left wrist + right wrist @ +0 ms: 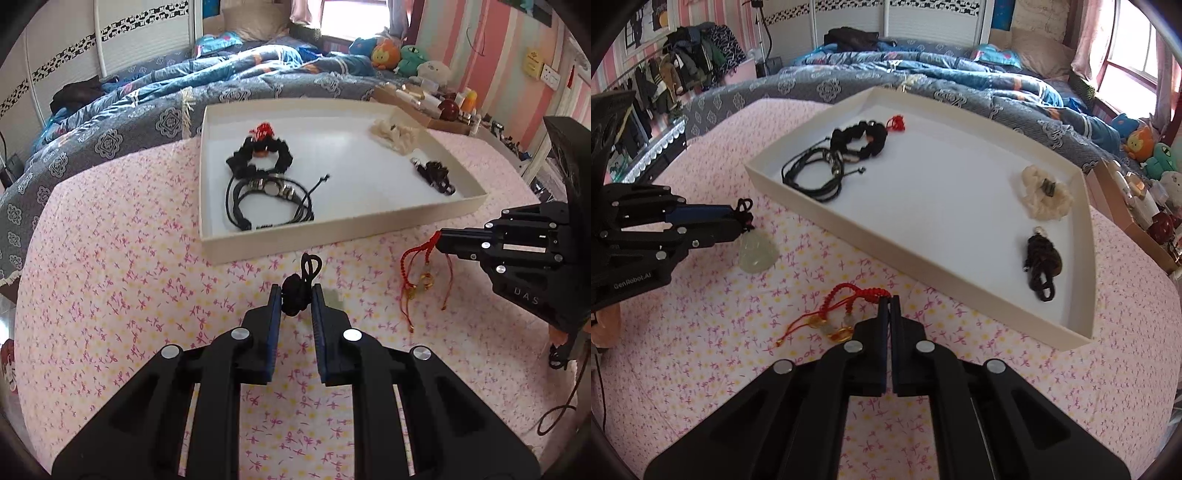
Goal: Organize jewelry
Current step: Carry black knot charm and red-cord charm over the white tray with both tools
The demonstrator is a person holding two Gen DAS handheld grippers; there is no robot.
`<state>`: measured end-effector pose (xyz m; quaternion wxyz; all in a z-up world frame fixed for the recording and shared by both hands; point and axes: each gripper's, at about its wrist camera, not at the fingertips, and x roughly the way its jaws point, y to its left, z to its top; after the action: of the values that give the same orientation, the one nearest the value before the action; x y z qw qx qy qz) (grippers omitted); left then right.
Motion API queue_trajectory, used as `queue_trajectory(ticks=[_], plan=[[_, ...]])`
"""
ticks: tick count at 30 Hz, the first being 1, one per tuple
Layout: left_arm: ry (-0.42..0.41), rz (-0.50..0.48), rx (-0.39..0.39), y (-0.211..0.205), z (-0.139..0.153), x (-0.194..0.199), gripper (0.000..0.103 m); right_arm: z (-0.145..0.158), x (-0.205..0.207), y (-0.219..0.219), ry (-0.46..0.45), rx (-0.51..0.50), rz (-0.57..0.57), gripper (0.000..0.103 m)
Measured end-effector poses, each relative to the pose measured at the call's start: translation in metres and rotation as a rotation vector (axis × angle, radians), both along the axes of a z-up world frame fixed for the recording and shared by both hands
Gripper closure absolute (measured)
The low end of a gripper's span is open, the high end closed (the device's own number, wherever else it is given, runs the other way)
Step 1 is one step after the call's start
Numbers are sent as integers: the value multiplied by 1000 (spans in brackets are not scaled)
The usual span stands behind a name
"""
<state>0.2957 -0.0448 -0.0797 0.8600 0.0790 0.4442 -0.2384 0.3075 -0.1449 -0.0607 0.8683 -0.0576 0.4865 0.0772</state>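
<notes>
Red cord bracelet [849, 299] lies on the floral tablecloth [701, 332] just near of the white tray [960, 273], one strand pinched by the right gripper [889, 301]. Left gripper [295, 295], further left, clamps the black cord knot [295, 295] of a pale jade pendant [757, 251]. Step: pickup; next, lift both over the tray wall.

The left tool [295, 293] pinches a black knotted cord [298, 291] above the flowered surface [129, 277]; the right tool [441, 240] grips a red string bracelet [417, 275] near the white tray [332, 240].
</notes>
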Motion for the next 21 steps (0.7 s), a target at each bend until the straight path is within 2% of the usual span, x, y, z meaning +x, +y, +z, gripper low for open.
queue_trajectory(ticks=[12, 15, 21], plan=[[-80, -7, -65, -9, 52, 3, 89, 46, -6, -24, -118, 69, -75, 103], [-85, -1, -70, -22, 64, 17, 89, 61, 2, -35, -146, 80, -110, 103], [-49, 43, -75, -53, 75, 71, 89, 73, 38, -60, -178, 61, -198, 103]])
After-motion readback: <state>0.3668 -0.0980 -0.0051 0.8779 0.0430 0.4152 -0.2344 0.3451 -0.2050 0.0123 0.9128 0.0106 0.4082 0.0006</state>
